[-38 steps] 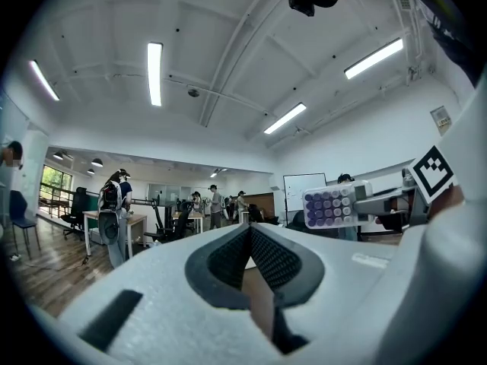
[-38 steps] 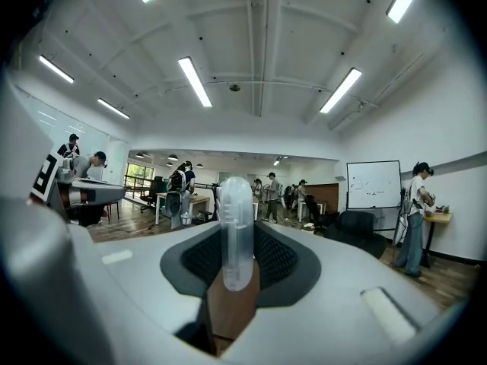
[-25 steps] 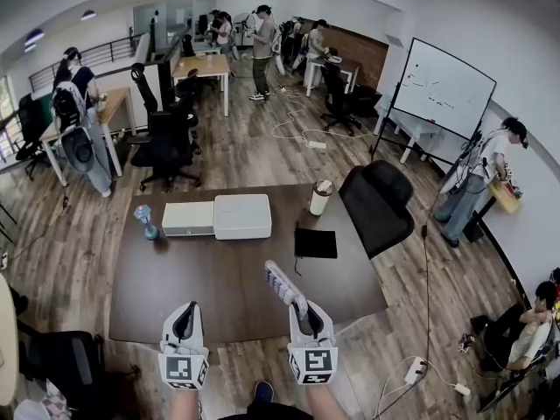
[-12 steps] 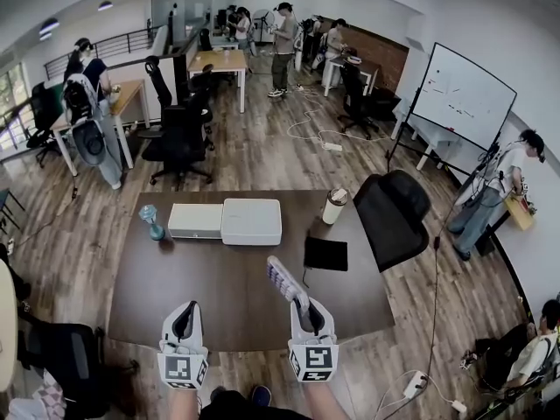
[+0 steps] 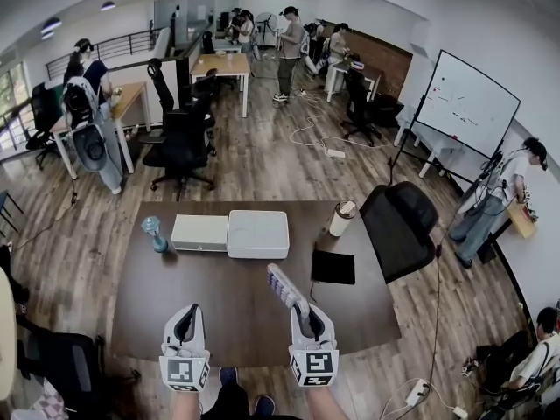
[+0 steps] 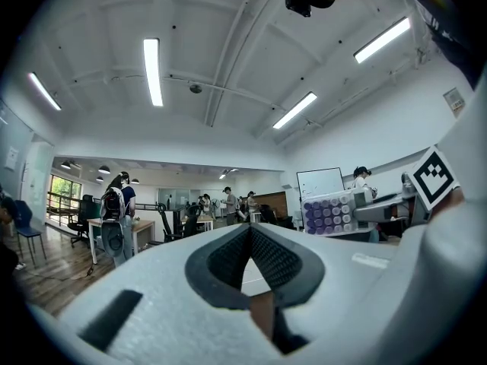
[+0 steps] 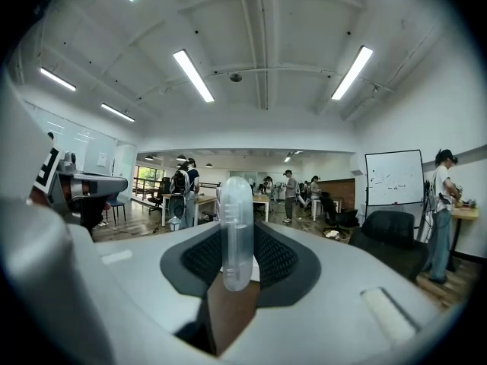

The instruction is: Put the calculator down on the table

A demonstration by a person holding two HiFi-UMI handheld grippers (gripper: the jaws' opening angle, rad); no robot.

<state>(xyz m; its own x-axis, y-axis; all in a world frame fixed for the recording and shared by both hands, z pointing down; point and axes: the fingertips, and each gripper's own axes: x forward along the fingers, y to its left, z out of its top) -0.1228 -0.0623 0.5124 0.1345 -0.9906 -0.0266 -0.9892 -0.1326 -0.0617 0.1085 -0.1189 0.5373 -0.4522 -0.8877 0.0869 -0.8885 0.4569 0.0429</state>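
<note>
We hold the left gripper [image 5: 185, 311] at the table's [image 5: 219, 291] near edge with its jaws pressed together on nothing. Just to its right, our right gripper [image 5: 306, 309] pinches the calculator [image 5: 282, 285] by its lower end. The calculator juts up and forward from the jaws, over the near part of the table. In the right gripper view we see it edge-on and upright between the dark pads [image 7: 278, 257].

Past it, a flat black pad [image 5: 333, 268] lies toward the right edge. Along the far edge stand a blue bottle [image 5: 154, 234], two white boxes [image 5: 257, 234] touching side by side, and a lidded cup [image 5: 342, 219]. A black office chair [image 5: 401, 226] sits off the far right corner.
</note>
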